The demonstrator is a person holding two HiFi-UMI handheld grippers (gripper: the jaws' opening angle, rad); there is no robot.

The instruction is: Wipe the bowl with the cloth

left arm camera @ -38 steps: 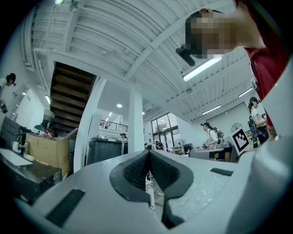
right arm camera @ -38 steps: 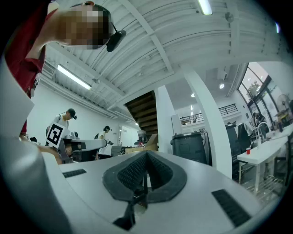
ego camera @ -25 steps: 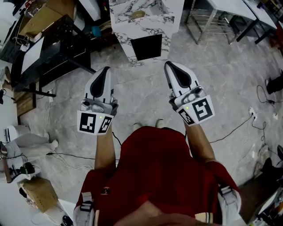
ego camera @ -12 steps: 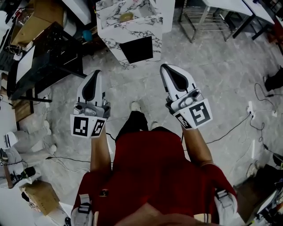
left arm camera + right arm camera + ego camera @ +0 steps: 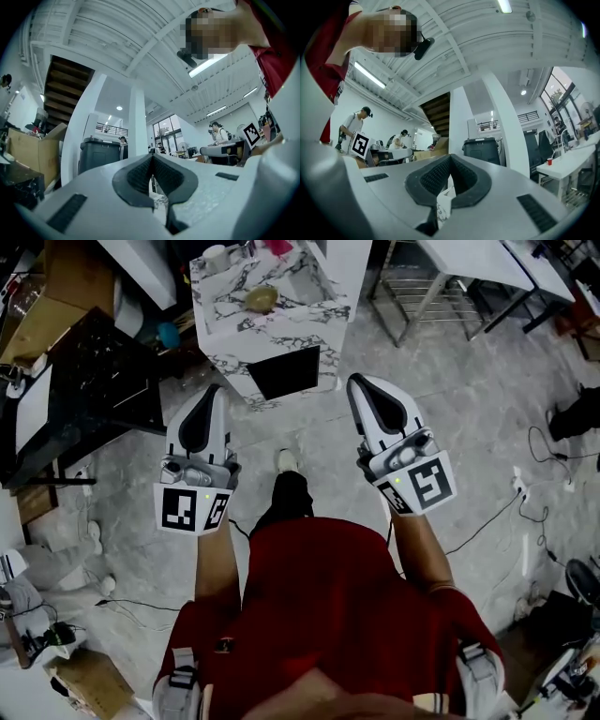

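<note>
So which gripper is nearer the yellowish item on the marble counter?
Left, by a little. The left gripper is below and slightly left of the yellowish item; the right gripper is below and farther off to the right. Both look short of the marble counter.

Your marble counter (image 5: 281,320) runs off the head view's top edge. The yellowish thing (image 5: 262,299) on it is too small to identify. Your red shirt (image 5: 328,615) hides most of your legs.
</note>
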